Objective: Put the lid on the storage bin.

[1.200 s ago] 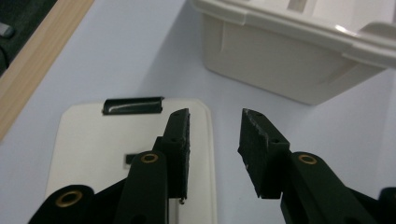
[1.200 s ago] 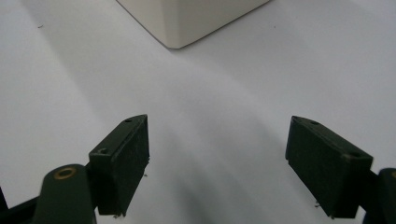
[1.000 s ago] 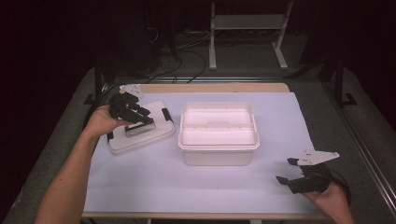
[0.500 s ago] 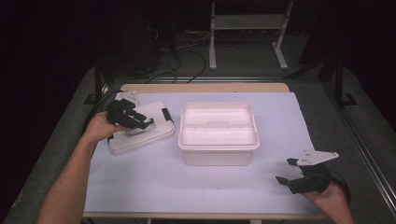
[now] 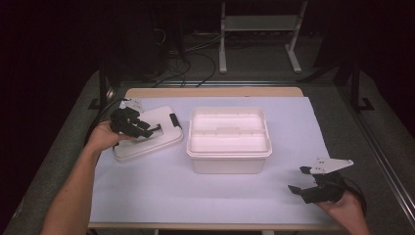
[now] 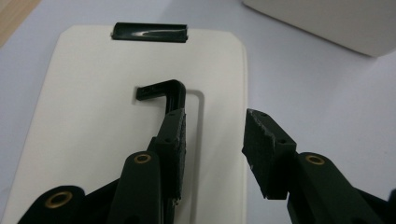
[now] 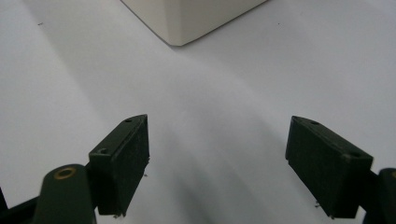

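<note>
A white lid (image 5: 159, 139) lies flat on the table's left, with a black handle (image 6: 161, 88) along its middle and a black latch (image 6: 149, 31) at its far end. My left gripper (image 5: 146, 129) is low over the lid, jaws apart. In the left gripper view (image 6: 212, 121) one finger (image 6: 173, 140) rests by the handle's bend and the other stands over the lid's right edge; bare lid shows in the gap. An open white box (image 5: 229, 149) stands at the centre. My right gripper (image 5: 298, 179) hovers open near the front right, nothing between its fingers (image 7: 217, 126).
A white cover (image 5: 293, 122) spreads over the table, its wooden edge (image 5: 210, 91) showing at the back. A corner of the box (image 7: 196, 18) lies ahead of the right gripper. A metal stand (image 5: 257, 22) and cables sit on the dark floor behind.
My left gripper has come down toward the lid and a little nearer the person. The right gripper, the box and the lid have stayed put.
</note>
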Demonstrator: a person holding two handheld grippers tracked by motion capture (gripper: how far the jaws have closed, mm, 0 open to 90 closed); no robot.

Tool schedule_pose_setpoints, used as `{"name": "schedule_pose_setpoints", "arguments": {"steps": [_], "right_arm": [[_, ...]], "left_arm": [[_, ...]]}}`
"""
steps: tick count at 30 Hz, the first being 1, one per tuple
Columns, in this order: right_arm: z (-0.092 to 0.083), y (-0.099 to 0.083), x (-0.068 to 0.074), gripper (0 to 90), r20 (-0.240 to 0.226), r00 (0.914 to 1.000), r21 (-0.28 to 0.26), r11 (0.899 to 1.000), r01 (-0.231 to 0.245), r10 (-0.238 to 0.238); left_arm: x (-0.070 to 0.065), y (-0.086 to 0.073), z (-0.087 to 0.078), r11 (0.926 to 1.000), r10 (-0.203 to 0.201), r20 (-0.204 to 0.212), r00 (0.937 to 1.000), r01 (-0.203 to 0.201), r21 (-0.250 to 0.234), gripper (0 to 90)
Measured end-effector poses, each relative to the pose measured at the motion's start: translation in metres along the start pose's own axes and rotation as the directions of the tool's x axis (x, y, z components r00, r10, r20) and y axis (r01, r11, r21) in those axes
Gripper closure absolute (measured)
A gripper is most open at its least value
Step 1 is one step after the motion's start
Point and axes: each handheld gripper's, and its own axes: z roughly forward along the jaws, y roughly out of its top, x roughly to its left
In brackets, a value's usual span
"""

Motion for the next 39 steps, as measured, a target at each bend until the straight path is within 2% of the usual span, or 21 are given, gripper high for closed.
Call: {"name": "schedule_pose_setpoints", "arguments": {"steps": [3,10,13,19,23,32,39], "right_arm": [[0.0,0.0,0.0,21.2,-0.001,1.0,0.002,1.0,0.001,-0.001],[0.001,-0.001,0.0,21.2,-0.005,1.0,0.004,1.0,0.0,0.0],[0.002,0.0,0.001,21.2,-0.007,1.0,0.007,1.0,0.002,-0.001],[0.003,0.0,0.001,21.2,-0.006,1.0,0.009,1.0,0.002,-0.002],[0.002,-0.001,0.001,21.3,-0.007,1.0,0.01,1.0,0.001,-0.001],[0.001,-0.002,0.001,21.2,-0.009,0.9999,0.002,1.0,-0.007,0.007],[0.001,-0.002,0.0,21.3,-0.006,1.0,0.003,1.0,-0.007,0.007]], "left_arm": [[0.003,-0.004,0.005,0.9997,-0.003,-0.01,0.9999,0.003,0.025,59.4],[0.008,-0.013,0.013,0.9991,-0.025,-0.035,0.9991,0.026,0.034,62.2],[0.009,-0.015,0.018,0.9991,-0.024,-0.038,0.999,0.025,0.034,64.5],[0.012,-0.017,0.027,0.9976,-0.021,-0.054,0.9983,0.025,0.065,65.6],[0.013,-0.019,0.031,0.9959,-0.024,-0.063,0.9977,0.029,0.086,71.4],[0.013,-0.018,0.03,0.9954,-0.005,-0.066,0.9978,0.011,0.096,74.8],[0.015,-0.012,0.018,0.9981,-0.004,-0.073,0.9973,0.009,0.062,78.2]]}}
